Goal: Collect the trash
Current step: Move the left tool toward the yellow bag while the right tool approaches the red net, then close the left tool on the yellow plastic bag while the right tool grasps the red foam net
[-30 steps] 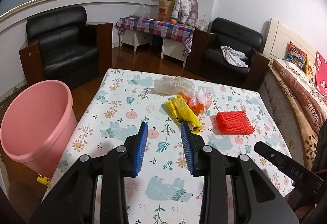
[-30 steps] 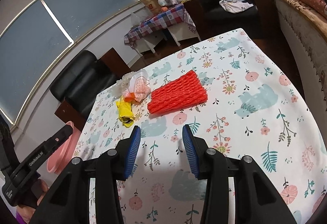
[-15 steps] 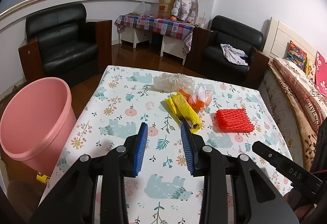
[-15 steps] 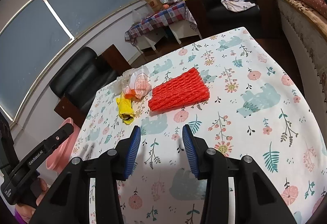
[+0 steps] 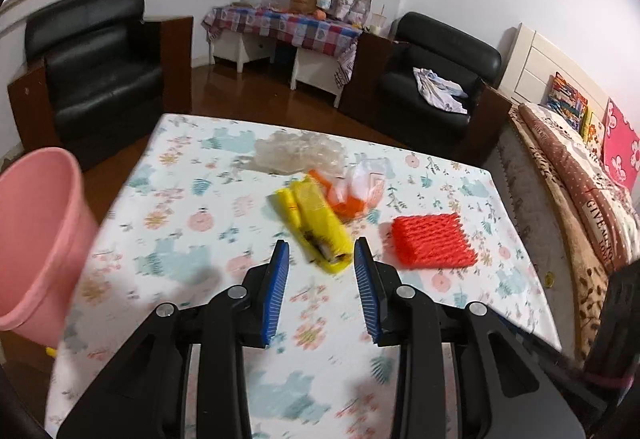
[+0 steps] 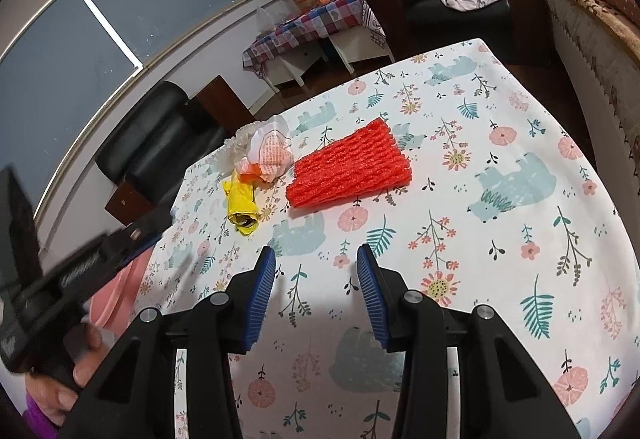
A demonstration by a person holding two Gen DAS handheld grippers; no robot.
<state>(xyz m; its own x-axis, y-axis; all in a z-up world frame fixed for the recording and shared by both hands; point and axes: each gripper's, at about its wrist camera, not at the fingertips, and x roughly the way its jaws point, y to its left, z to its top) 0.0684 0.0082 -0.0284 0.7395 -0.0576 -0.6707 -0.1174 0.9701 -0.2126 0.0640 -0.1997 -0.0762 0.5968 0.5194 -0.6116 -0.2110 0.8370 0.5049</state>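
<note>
Left wrist view: the left gripper (image 5: pixel 318 259) hangs over the table (image 5: pixel 180 239) with its blue-padded jaws spread and nothing between the pads. Just past the fingertips, at twelve o'clock, lies the yellow wrapper (image 5: pixel 310 223), a crumpled, flattened tube of bright plastic with a dark opening at its near end. Touching its far side at one o'clock is an orange-and-white bag (image 5: pixel 356 191), thin and translucent with printed text. Beyond both, at eleven o'clock, sits a clear crinkled plastic wad (image 5: pixel 296 153). At two o'clock from the jaws, apart from the yellow piece, lies the red foam net (image 5: pixel 432 241), a ribbed, mesh-like flat sleeve. The pink bucket (image 5: pixel 36 239) stands on the floor off the table's edge at nine o'clock.

In the right wrist view the right gripper (image 6: pixel 316 265) is likewise spread and empty above the floral cloth. The red foam net (image 6: pixel 348 171) lies at twelve o'clock, well clear of the pads; the yellow wrapper (image 6: pixel 242 205) is at ten o'clock. The left gripper's body, blurred, reaches in at nine o'clock, a hand (image 6: pixel 68 379) around its handle.

Against the earlier pictures, the left gripper has moved forward: the yellow wrapper now sits framed between its fingertips, and the bucket has slid toward the frame's edge. The right gripper's view is almost unchanged. Neither jaw gap has altered.
</note>
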